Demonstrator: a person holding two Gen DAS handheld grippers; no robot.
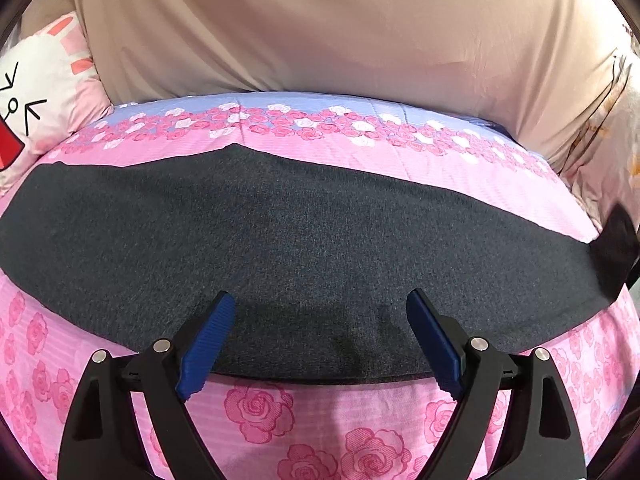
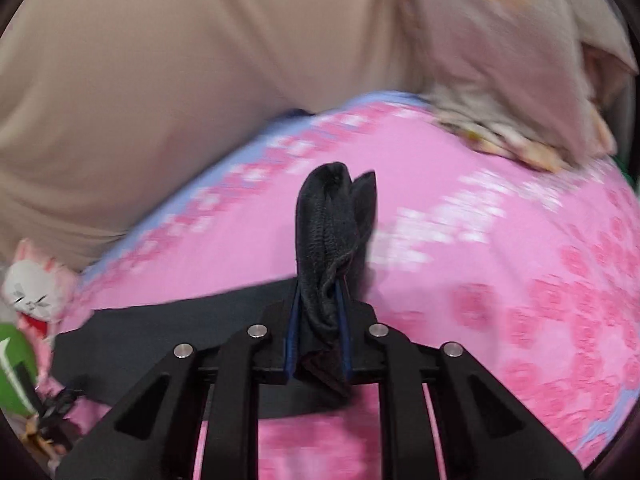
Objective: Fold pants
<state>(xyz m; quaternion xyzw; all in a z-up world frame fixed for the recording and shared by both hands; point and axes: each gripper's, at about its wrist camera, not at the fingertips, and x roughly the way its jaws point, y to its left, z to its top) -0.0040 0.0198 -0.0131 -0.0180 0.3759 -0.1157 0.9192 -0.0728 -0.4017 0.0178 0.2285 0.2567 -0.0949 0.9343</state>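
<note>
A home bedroom: rose-print bedsheet (image 1: 320, 420), cartoon pillow (image 1: 44, 92), beige headboard (image 1: 320, 32)

Dark grey pants (image 1: 304, 240); pink rose-print bedsheet (image 1: 260, 412); beige headboard (image 1: 320, 28); blue gripper pads (image 1: 208, 344).

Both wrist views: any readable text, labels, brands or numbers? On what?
None readable in either view.
White and pink cartoon pillow: drawn face marks only, no letters.
Green object with a white mark at the right wrist view's edge: too blurred to read.
Dark grey knit pants, pink rose-print bedsheet: no label or tag showing.
</note>
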